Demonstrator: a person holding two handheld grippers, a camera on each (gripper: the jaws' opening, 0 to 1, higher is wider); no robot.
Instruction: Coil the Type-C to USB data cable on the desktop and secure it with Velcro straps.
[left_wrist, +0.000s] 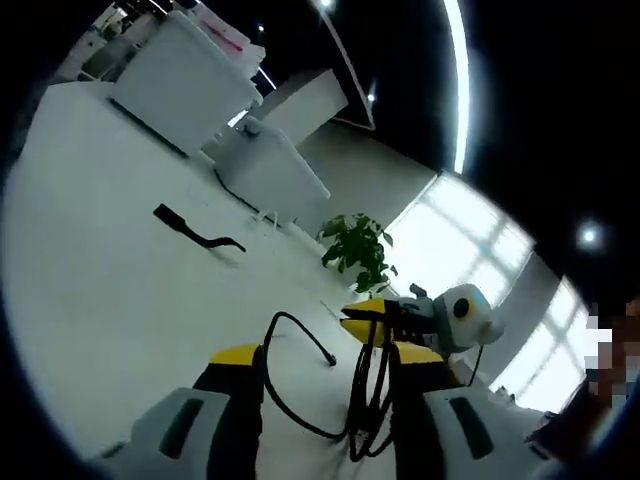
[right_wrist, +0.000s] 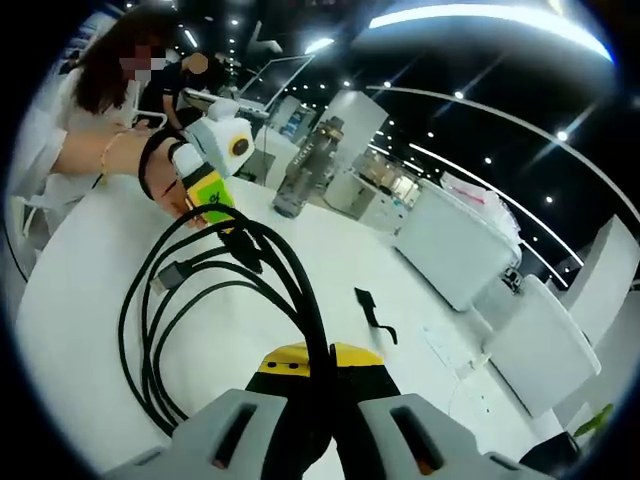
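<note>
The black data cable (right_wrist: 180, 300) hangs in several loops over the white desk (right_wrist: 70, 340). My right gripper (right_wrist: 318, 358) is shut on the bunched strands at its yellow tips. My left gripper (right_wrist: 210, 205), held by a hand, sits at the far end of the loops. In the left gripper view my left gripper (left_wrist: 328, 355) stands open, with the cable (left_wrist: 365, 410) hanging between its jaws close to the right one and a free plug end (left_wrist: 330, 360) sticking out. The right gripper (left_wrist: 358, 318) pinches the top of the loops there. A black Velcro strap (left_wrist: 195, 230) (right_wrist: 372, 310) lies flat on the desk, apart from both.
White boxes (left_wrist: 185, 75) (right_wrist: 455, 245) stand along the desk's far side, with a potted plant (left_wrist: 358, 250) at one end. A clear bottle (right_wrist: 300, 165) stands beyond the left gripper. A person's arm (right_wrist: 100, 150) reaches in; other people are behind.
</note>
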